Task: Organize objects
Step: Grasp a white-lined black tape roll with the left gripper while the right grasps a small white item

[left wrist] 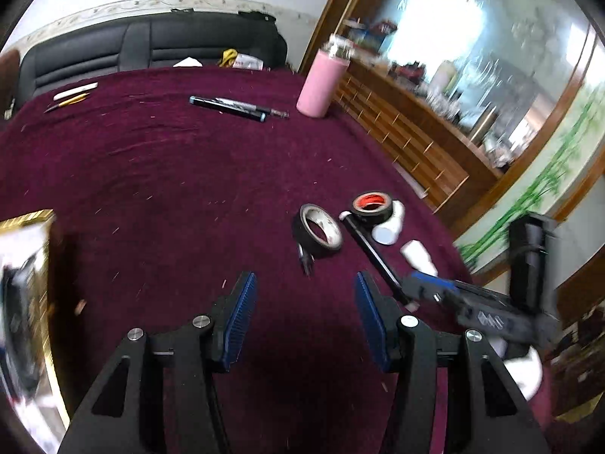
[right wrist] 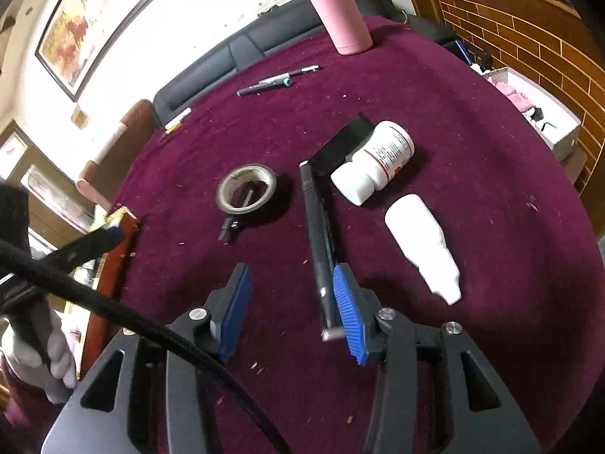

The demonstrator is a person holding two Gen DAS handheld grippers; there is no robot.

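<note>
Left gripper (left wrist: pixel 305 316) jaws parted, empty, over maroon tabletop (left wrist: pixel 170 174). Right gripper (right wrist: pixel 291 310) jaws released; black pen (right wrist: pixel 317 242) lies on cloth, end against right pad. Tape roll (right wrist: pixel 246 188) and white bottle (right wrist: pixel 374 162) lie just beyond.

pink bottle (right wrist: pixel 342 11), maroon tablecloth (right wrist: pixel 453 121)
</note>
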